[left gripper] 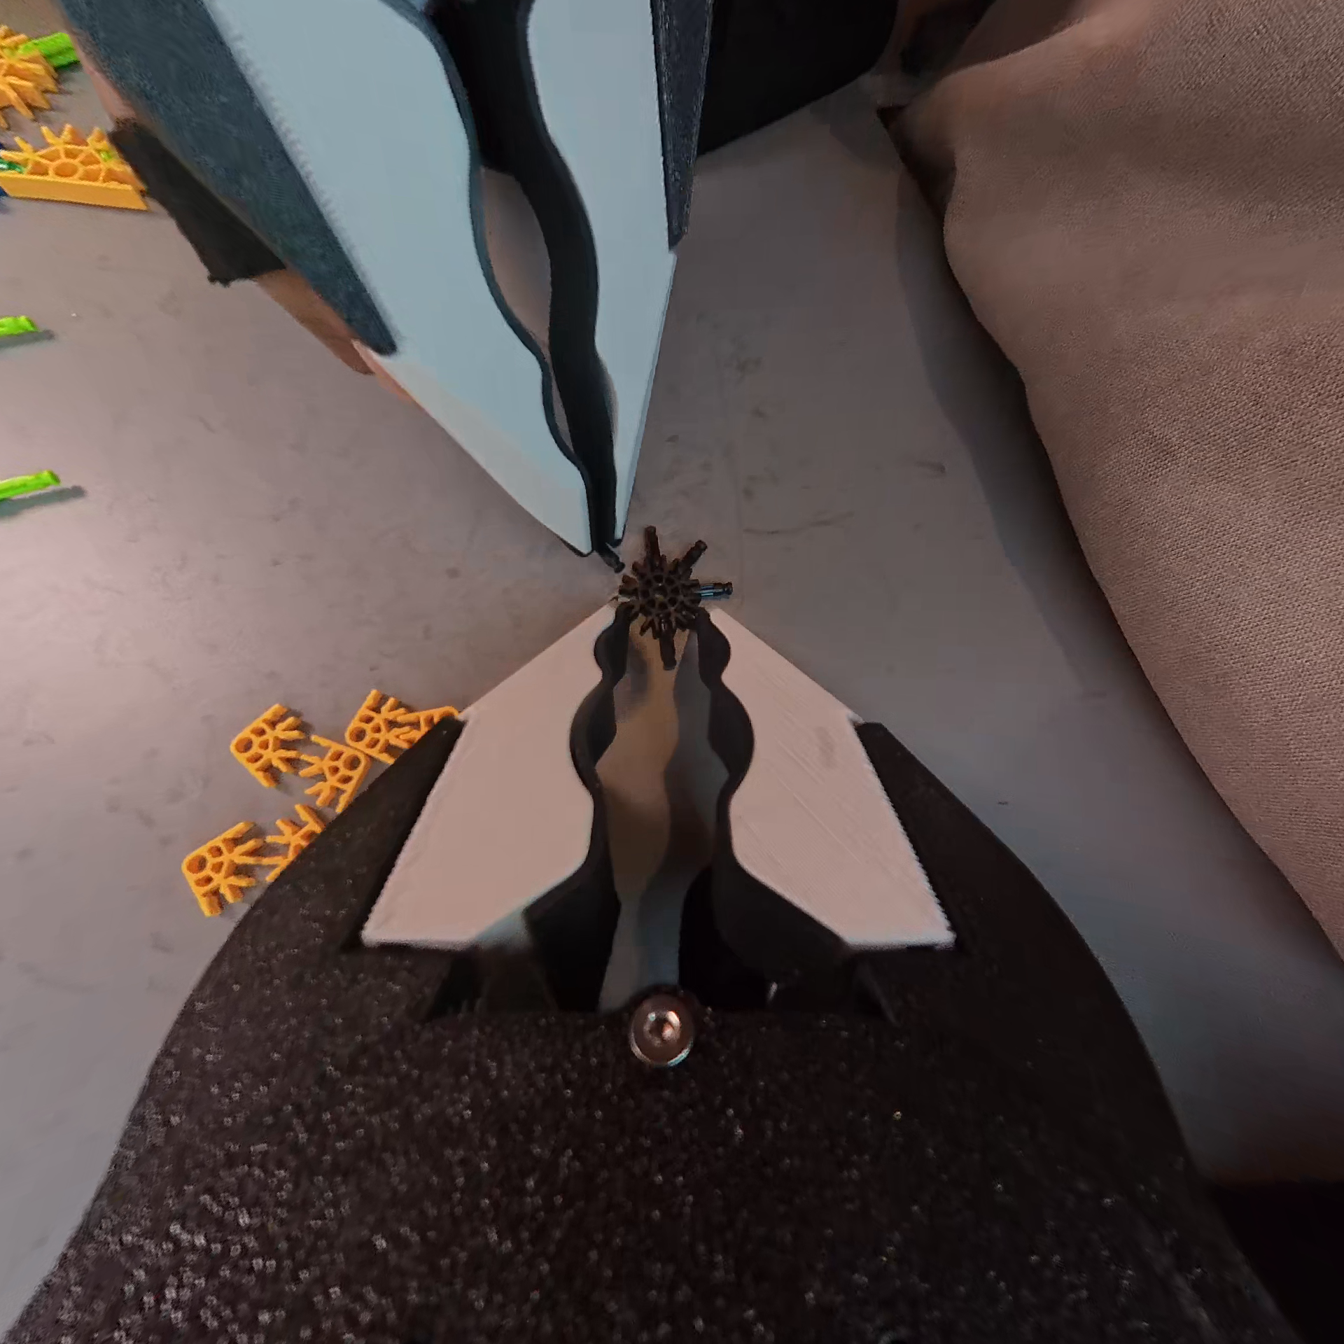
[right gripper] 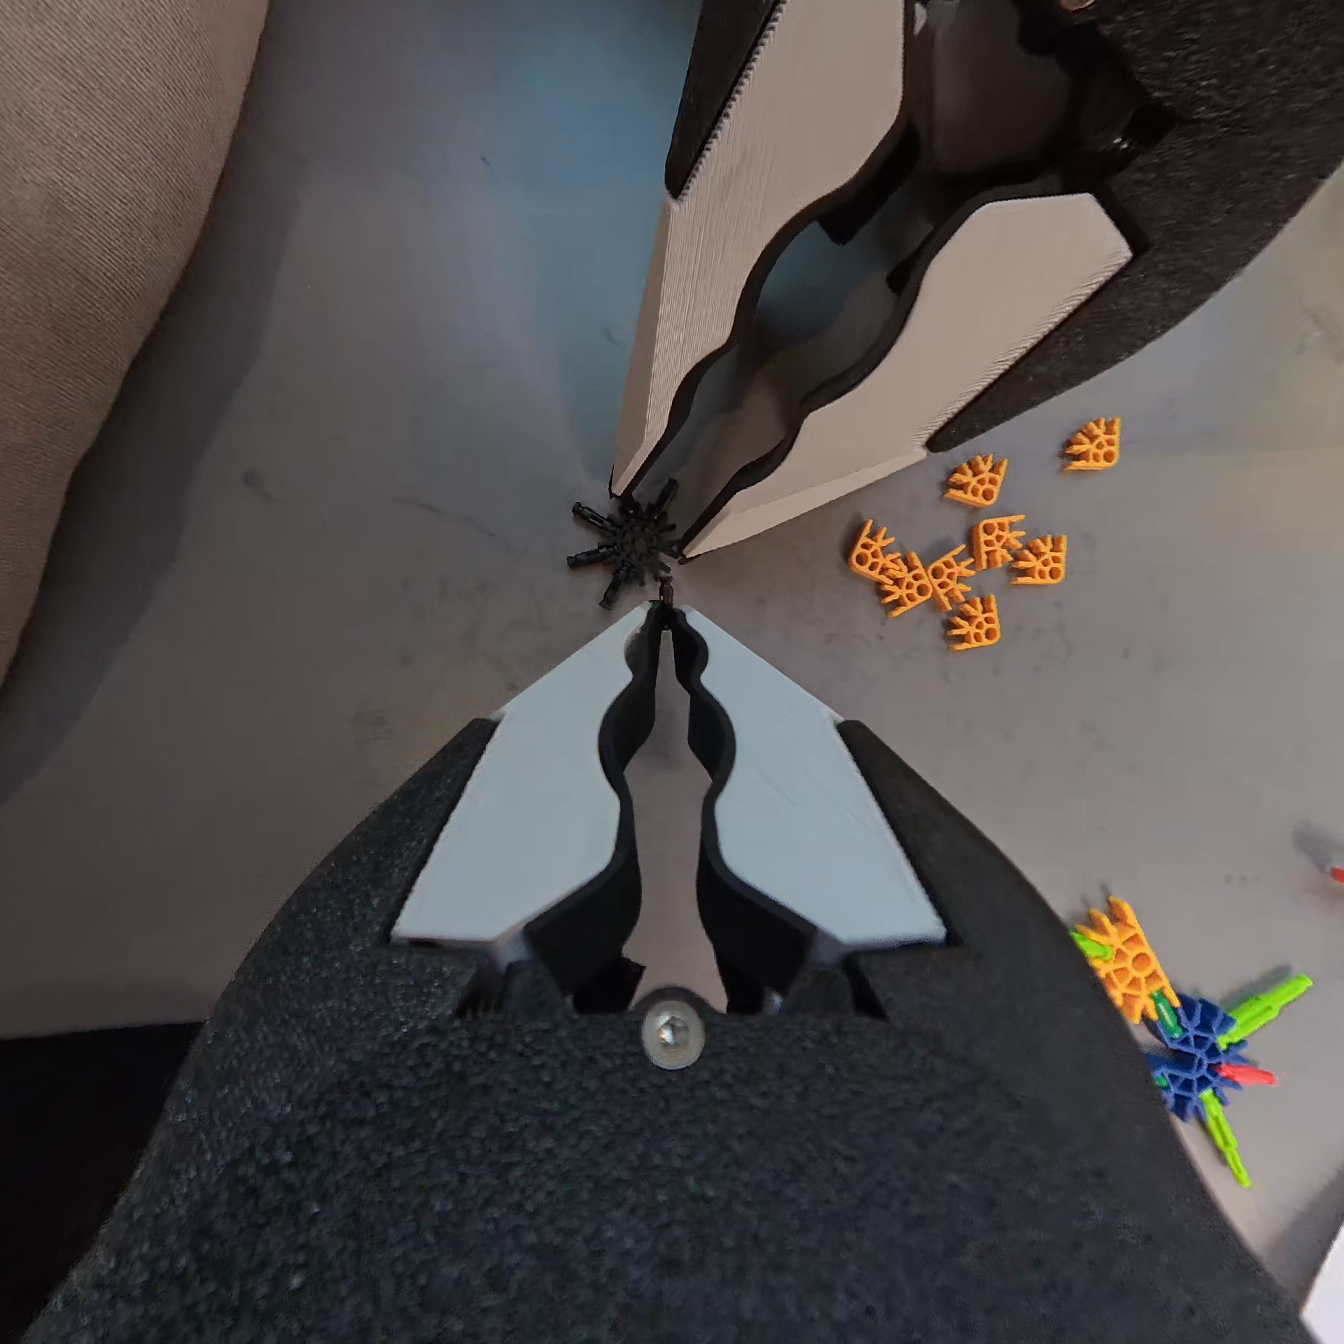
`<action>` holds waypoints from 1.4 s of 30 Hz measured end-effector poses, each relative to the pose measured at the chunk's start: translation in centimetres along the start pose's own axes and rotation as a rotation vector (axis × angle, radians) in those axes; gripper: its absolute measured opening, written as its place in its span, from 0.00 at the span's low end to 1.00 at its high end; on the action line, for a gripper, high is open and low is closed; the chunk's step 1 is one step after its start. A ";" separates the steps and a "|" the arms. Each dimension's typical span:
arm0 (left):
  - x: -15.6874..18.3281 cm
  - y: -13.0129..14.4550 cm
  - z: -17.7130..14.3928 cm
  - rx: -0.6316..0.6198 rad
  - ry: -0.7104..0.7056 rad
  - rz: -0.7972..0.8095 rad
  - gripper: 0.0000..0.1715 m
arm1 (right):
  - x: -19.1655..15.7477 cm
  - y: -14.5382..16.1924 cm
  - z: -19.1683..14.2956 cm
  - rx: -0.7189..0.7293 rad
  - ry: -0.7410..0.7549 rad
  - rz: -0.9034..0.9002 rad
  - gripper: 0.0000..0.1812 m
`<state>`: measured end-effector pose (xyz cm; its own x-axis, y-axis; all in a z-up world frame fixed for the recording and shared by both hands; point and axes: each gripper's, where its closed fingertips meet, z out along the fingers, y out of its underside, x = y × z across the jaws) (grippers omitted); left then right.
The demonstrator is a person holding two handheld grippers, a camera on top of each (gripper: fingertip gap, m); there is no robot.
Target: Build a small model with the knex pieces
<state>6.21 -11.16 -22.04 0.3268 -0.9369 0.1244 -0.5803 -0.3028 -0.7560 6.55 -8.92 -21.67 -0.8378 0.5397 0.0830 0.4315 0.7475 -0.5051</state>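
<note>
My left gripper [left gripper: 658, 618] is shut on a black snowflake-shaped connector [left gripper: 663, 590] that has several short black rods plugged in; it holds it just above the grey tabletop [left gripper: 218, 509]. One of the rods lies between its fingers. My right gripper [right gripper: 663, 607] is shut on a short black rod [right gripper: 665, 590], whose end points at the connector [right gripper: 633, 542] and touches or nearly touches it. The two grippers meet tip to tip. In the left wrist view the right gripper [left gripper: 605, 549] comes in from above; in the right wrist view the left gripper [right gripper: 652, 522] comes in from the upper right.
Several orange connectors [left gripper: 291, 771] lie loose on the table beside the left gripper, also in the right wrist view [right gripper: 960, 553]. Green rods [left gripper: 29, 484] and more orange pieces [left gripper: 65, 174] lie farther off. A blue, orange and green assembly [right gripper: 1193, 1047] lies nearby. A beige cushion [left gripper: 1164, 364] borders the table. Both grippers' tips are close together, under 4 cm apart.
</note>
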 end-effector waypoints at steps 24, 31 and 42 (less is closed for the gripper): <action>0.0 -0.1 0.2 0.000 0.007 0.013 0.11 | -0.6 -0.5 0.4 -0.001 -0.112 0.051 0.00; 0.1 -0.1 0.2 -0.001 0.014 0.018 0.11 | -0.9 -0.7 0.5 0.001 -0.141 0.045 0.00; -0.1 -0.1 0.1 -0.009 0.063 0.045 0.10 | -1.4 -0.9 0.2 0.043 -0.231 0.068 0.00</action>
<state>6.31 -10.98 -22.10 0.2528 -0.9586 0.1314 -0.5996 -0.2618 -0.7562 7.24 -10.40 -21.55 -0.8639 0.4814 -0.1482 0.4786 0.6928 -0.5395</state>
